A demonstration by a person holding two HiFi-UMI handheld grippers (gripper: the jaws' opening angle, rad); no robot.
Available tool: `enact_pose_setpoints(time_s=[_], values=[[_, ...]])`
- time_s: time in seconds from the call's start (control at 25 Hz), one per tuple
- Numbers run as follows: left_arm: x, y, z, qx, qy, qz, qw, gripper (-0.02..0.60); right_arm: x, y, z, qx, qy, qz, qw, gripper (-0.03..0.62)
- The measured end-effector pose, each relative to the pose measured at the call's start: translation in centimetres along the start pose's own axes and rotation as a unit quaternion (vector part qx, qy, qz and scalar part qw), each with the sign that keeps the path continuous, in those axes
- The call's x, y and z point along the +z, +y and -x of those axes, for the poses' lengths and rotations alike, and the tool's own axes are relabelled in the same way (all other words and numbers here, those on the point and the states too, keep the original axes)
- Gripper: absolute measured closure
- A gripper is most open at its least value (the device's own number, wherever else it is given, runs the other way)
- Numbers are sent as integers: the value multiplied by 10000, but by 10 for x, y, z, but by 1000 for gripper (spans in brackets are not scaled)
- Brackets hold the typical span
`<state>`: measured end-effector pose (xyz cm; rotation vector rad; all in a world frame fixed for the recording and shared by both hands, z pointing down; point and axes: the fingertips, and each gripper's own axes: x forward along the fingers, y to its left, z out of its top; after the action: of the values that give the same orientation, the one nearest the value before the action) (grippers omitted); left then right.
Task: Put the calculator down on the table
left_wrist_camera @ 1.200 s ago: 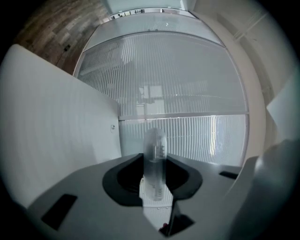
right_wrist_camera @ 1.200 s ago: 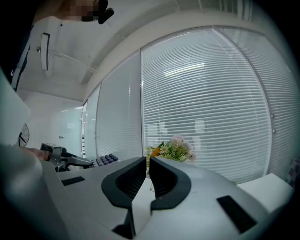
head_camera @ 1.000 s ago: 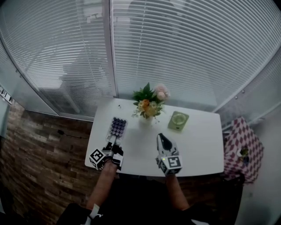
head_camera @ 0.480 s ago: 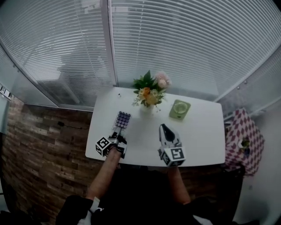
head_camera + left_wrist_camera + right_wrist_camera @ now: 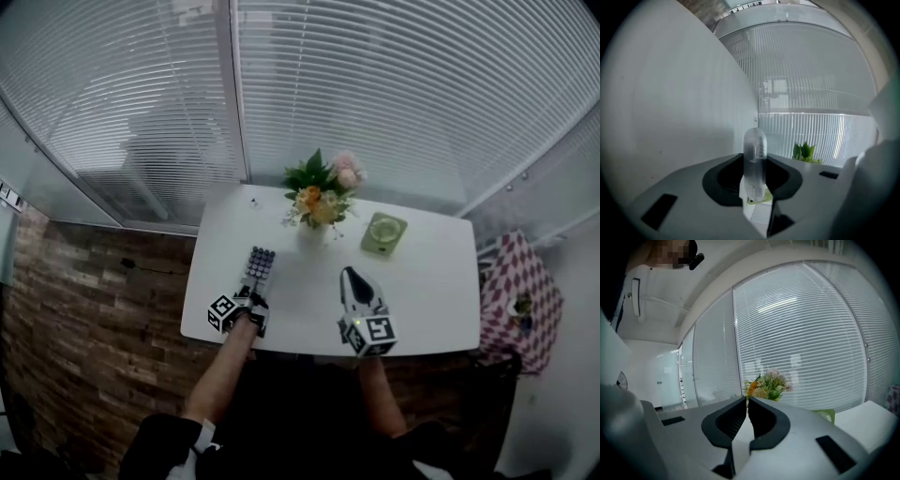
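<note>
Change since earlier frames: left gripper and calculator have sunk toward the table. The calculator now shows smaller and closer to the tabletop in the head view. The right gripper has kept its place.
Calculator, position: over the front-left part of the table, keys upward, near the left edge. The vase of flowers stands beyond it to the right. A green object lies well apart on the right.
Calculator, contact with table: cannot be told from any view.
Long axis: runs straight out from the left jaws, away from the person. The near short end is in the grip; the far end is free.
Left jaws: clamped on the calculator, which shows edge-on between the pads in the left gripper view.
Right jaws: closed together, nothing between them.
Nearer hand: the left; it alone carries the calculator. The right gripper hovers over the front-right part of the table, apart from the calculator.
Left arm pose: forearm reaches forward across the table's near edge. The gripper points slightly downward, with its marker cube on its left side.
Step judged: final lowering. Release should follow only once the underside lies flat on the tabletop.
</note>
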<state>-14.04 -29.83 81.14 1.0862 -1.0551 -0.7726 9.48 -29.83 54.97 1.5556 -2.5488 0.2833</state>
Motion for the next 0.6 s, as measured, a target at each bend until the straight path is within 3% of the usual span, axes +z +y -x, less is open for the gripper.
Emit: enact_pose_setpoints(time_s=[0.6], values=[[9,21,-46,126,354,-286,9989,482,-3,-1,-5,49,0,-16,10000,585]])
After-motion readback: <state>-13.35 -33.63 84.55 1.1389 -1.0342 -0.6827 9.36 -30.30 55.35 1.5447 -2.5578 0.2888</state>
